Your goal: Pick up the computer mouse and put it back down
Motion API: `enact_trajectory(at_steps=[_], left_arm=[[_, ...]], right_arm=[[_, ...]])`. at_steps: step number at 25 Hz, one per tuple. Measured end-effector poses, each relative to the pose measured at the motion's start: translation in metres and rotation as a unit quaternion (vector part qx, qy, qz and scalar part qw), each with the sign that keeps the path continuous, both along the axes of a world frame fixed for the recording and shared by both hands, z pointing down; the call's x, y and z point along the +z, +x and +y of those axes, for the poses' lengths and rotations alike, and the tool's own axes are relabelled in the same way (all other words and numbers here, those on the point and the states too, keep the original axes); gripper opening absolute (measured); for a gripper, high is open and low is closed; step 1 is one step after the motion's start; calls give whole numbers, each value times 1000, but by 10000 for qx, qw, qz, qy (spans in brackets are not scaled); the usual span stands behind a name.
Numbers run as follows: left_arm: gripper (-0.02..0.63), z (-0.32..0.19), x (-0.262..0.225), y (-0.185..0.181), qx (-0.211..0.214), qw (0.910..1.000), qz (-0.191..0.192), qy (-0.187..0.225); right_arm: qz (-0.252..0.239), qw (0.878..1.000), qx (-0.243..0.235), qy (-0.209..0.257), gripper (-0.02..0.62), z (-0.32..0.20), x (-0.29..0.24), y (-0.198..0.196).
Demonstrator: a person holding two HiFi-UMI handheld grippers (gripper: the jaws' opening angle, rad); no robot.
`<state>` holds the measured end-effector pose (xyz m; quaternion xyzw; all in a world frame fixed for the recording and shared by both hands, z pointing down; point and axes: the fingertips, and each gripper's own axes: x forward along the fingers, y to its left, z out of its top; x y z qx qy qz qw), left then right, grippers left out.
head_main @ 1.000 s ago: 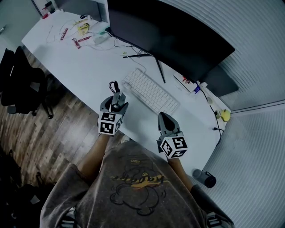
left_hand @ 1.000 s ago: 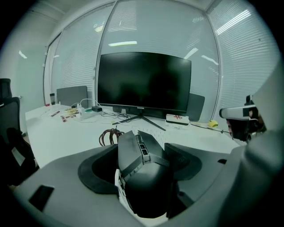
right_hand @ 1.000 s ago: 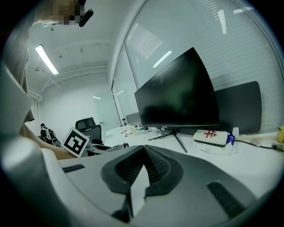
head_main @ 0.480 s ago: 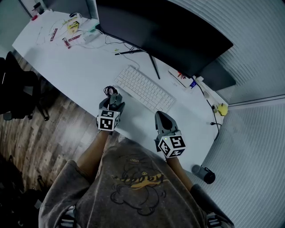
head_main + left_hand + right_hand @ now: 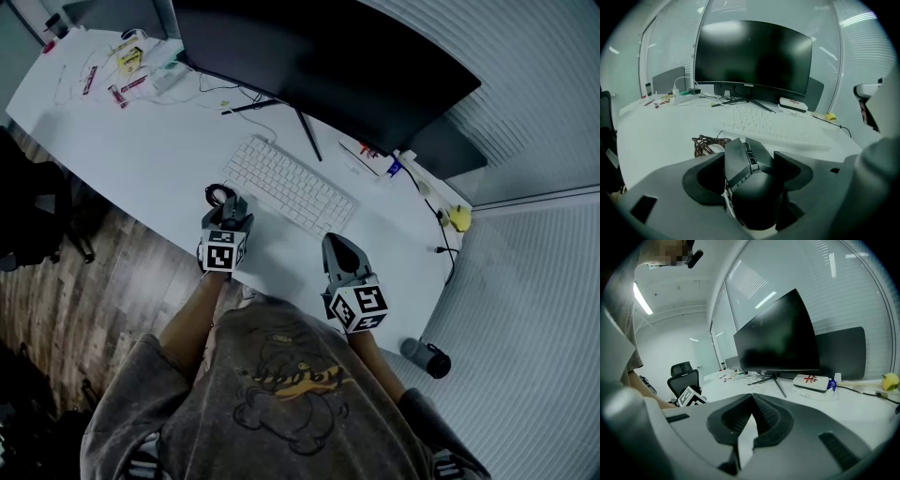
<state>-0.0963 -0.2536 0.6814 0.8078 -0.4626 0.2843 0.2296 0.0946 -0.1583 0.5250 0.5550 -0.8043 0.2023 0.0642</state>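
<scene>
Left hand-held gripper point(image 5: 751, 159) still pinching the computer mouse point(image 5: 754, 187) over the worktop point(image 5: 159, 141), left of the keyboard point(image 5: 289, 185) by its coiled cable point(image 5: 707, 144), grip unchanged so put-down pending; right hand-held gripper point(image 5: 751, 399) pressed together, empty.

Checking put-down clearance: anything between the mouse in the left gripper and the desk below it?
Nothing visible. The left gripper is shut on the mouse near the desk edge. The coiled cable lies just ahead-left and the keyboard farther ahead. The gripper hides the spot directly beneath.
</scene>
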Motion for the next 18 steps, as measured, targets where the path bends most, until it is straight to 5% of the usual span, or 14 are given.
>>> enact_trajectory(at_steps=[12,18], left_arm=[[336,2,14,5,144,9990,-419,-43],[336,-1,4,6,117,9994,-328,-7]], right_arm=[[62,9998,174,10,6,8,-2,11],[33,9998,167,48,6,11,-3,12]])
